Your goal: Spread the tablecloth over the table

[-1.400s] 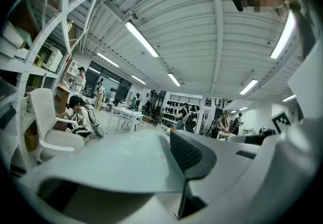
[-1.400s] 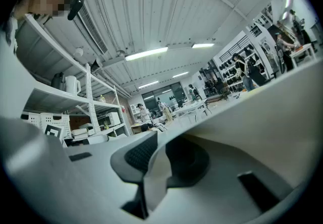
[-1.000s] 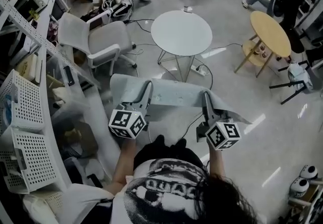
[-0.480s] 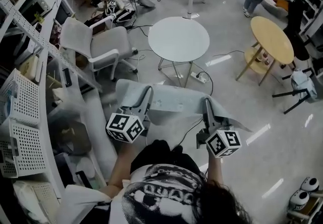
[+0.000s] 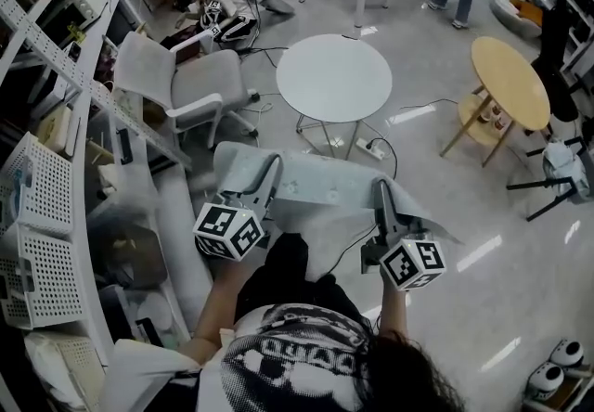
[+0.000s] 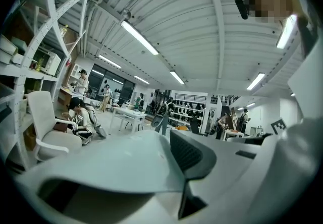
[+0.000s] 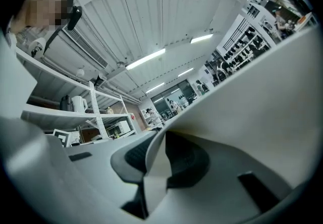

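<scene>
- seen from above, a person (image 5: 306,354) stands on the near side of a round white table (image 5: 334,76), with a gripper in each hand.
- a pale tablecloth (image 5: 320,183) is stretched in the air between the two grippers. it is on the person's side of the table and apart from it.
- the left gripper (image 5: 271,167) is clamped on the cloth's left end and points toward the table. in the left gripper view, the cloth drapes over one jaw and runs in against the dark pad (image 6: 194,155) of the other.
- the right gripper (image 5: 380,187) is clamped on the cloth's right end and also points toward the table. in the right gripper view, a fold of cloth stands pinched between the dark pads (image 7: 186,160).
- past the right gripper, a loose corner of the cloth trails off to the right.
- a grey office chair (image 5: 181,81) stands to the left of the table.
- a round wooden table (image 5: 510,81) stands to its right.
- a power strip (image 5: 371,148) lies on the floor by the table's legs, on the person's side.
</scene>
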A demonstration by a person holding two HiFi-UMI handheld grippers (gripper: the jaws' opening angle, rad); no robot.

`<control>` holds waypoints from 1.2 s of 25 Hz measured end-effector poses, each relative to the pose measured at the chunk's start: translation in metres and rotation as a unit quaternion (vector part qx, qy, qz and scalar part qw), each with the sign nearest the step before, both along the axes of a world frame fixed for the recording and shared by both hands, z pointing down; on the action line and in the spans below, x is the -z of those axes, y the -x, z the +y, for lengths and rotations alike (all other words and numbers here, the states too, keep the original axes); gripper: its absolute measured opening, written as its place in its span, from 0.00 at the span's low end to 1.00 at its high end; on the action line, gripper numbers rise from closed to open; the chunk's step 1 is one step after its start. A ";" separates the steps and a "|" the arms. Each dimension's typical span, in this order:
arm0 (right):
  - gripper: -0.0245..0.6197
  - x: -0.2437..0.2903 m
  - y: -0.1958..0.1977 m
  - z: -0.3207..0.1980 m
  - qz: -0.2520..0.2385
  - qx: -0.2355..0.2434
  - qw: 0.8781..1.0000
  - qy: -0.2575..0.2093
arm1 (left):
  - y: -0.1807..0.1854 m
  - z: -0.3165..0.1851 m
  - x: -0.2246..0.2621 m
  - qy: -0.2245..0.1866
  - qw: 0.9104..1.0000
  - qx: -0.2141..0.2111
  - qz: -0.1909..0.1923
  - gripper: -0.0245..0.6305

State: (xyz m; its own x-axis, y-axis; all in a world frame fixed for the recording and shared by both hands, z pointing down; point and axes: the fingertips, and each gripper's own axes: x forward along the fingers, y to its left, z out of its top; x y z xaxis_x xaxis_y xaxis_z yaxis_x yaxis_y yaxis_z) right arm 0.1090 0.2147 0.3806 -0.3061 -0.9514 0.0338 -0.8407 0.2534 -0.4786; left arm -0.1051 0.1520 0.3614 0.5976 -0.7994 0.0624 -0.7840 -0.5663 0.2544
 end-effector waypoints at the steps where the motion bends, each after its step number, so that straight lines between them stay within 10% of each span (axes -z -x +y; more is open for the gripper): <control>1: 0.11 -0.001 0.000 -0.007 0.000 -0.001 1.000 0.001 | -0.001 -0.007 0.000 0.000 1.000 -0.001 -0.002 0.19; 30: 0.12 0.010 0.065 -0.290 0.042 -0.050 0.998 0.008 | 0.054 -0.318 0.002 -0.014 0.996 -0.082 0.015 0.19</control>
